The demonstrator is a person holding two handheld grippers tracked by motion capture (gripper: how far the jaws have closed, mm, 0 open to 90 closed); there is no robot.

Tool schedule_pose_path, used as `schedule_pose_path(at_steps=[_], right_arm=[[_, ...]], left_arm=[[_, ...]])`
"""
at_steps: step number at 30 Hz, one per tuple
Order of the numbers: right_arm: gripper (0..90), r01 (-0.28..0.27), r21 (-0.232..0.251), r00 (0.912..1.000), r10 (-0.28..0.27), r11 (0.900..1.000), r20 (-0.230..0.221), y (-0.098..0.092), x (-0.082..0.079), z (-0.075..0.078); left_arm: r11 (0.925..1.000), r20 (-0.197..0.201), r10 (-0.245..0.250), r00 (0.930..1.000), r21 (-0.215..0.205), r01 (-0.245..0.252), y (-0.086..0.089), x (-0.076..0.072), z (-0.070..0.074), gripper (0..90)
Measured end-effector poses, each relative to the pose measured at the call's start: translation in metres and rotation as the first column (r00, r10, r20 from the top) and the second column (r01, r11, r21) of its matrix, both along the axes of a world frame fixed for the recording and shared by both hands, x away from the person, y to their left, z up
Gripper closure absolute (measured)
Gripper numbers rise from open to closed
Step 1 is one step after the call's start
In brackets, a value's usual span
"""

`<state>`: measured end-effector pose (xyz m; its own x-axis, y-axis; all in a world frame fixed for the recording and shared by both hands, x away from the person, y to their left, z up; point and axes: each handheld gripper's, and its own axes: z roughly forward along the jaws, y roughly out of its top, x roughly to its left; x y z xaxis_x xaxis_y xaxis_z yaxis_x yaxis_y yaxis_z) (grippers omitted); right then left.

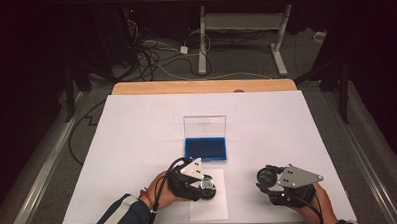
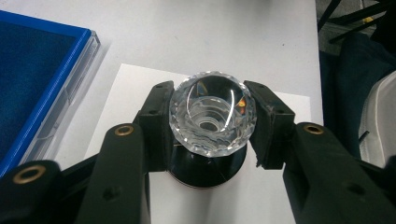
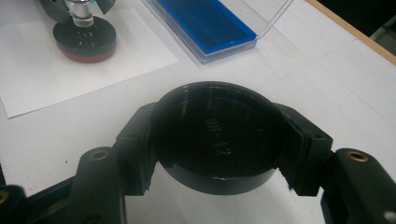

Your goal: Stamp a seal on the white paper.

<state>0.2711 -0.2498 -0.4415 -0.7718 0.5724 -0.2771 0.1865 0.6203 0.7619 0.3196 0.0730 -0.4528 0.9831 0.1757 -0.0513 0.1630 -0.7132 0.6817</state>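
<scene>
High view: both grippers rest near the desk's [image 1: 137,124] front edge, the blue case [image 1: 206,148] open behind them.

Left gripper view: fingers [image 2: 156,122] clamp a faceted glass piece [image 2: 212,113] above its black base [image 2: 208,168].

Right gripper view: fingers [image 3: 135,149] hold a black round cap [image 3: 218,135].

Dim room: grey floor [image 1: 47,147], tangled cables [image 1: 154,53], a white-legged desk [image 1: 243,20] behind.
</scene>
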Motion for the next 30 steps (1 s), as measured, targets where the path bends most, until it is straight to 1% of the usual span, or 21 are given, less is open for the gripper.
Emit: schedule_pose_path(at_steps=[11,15,20,27,30], right_arm=[[37.9,0.002,0.001,1.0,-0.002,1.0,0.0,-0.0001,-0.0006,0.0003],[37.9,-0.002,-0.003,1.0,0.002,1.0,0.0,0.0002,-0.0008,0.0005],[37.9,0.0,-0.001,1.0,0.0,1.0,0.001,-0.0008,-0.0006,0.0006],[37.9,-0.004,-0.002,1.0,0.004,1.0,-0.001,-0.0004,-0.0011,0.0007],[37.9,-0.006,-0.003,1.0,0.006,1.0,-0.001,-0.0001,-0.0013,0.0006]], left_arm=[[1.0,-0.006,0.005,1.0,-0.006,-0.005,0.0004,0.0002,-0.001,54.0],[1.0,0.0,0.005,1.0,0.0,-0.005,0.0001,-0.0006,-0.0005,54.1],[1.0,-0.002,0.009,1.0,-0.003,-0.009,0.0001,-0.0007,-0.0006,54.0],[0.9999,0.012,0.01,0.9999,0.006,-0.01,-0.0006,-0.002,0.0,54.0],[0.9999,0.012,0.01,0.9999,0.007,-0.01,-0.0007,-0.0021,-0.0001,54.0]])
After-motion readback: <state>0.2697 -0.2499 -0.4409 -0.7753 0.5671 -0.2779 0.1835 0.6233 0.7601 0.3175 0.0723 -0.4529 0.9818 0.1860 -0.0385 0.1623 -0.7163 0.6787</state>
